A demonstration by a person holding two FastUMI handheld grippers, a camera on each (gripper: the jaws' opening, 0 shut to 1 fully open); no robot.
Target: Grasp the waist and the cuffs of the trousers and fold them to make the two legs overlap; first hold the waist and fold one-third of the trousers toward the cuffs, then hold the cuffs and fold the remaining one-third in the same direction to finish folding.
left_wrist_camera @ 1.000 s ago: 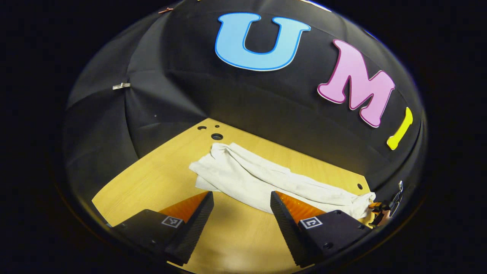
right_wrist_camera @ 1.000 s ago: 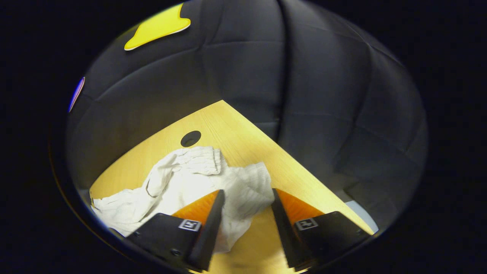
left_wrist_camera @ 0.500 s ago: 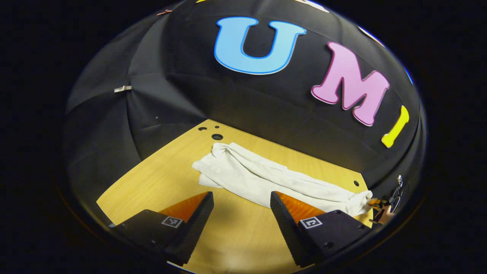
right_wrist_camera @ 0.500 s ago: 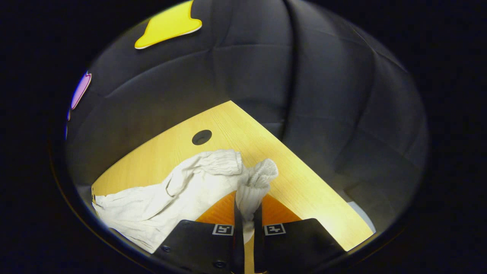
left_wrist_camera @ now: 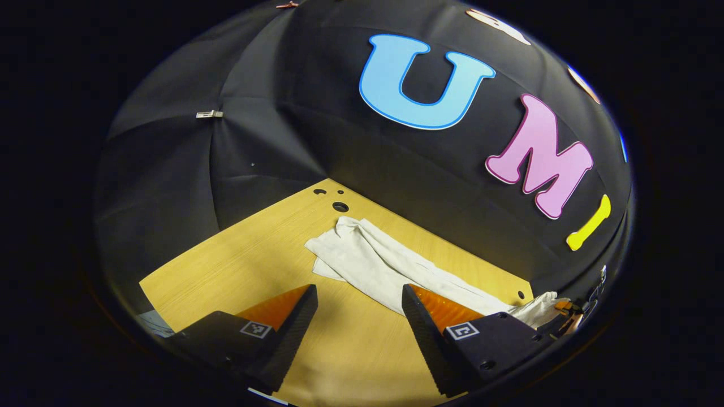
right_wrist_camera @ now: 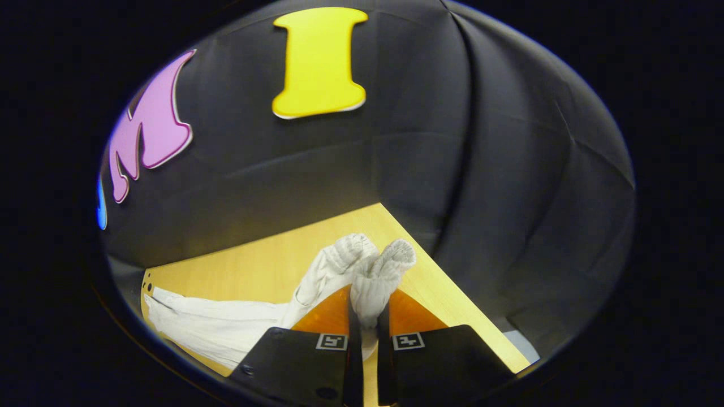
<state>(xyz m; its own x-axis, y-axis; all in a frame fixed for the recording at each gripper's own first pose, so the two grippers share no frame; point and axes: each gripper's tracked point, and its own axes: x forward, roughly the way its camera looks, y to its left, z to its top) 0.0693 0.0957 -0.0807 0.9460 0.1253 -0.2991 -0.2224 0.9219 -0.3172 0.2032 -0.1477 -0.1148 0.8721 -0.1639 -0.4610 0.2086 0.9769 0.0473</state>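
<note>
White trousers (left_wrist_camera: 390, 265) lie stretched across a wooden table (left_wrist_camera: 249, 265). Right gripper (right_wrist_camera: 367, 316) pinches a bunched end, lifted; left gripper (left_wrist_camera: 359, 308) gapes wide above bare wood.

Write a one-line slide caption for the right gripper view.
Right gripper shut on a bunched end of the white trousers, lifting it over the wooden table.

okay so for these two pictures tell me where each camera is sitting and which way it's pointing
Left gripper view: rides on the left claw, open above the table, facing the trousers stretched toward the booth wall; the right claw shows far right.
Right gripper view: rides on the right claw, shut on bunched elastic trouser fabric, facing the table corner.
Shared: the white trousers and wooden table.
</note>
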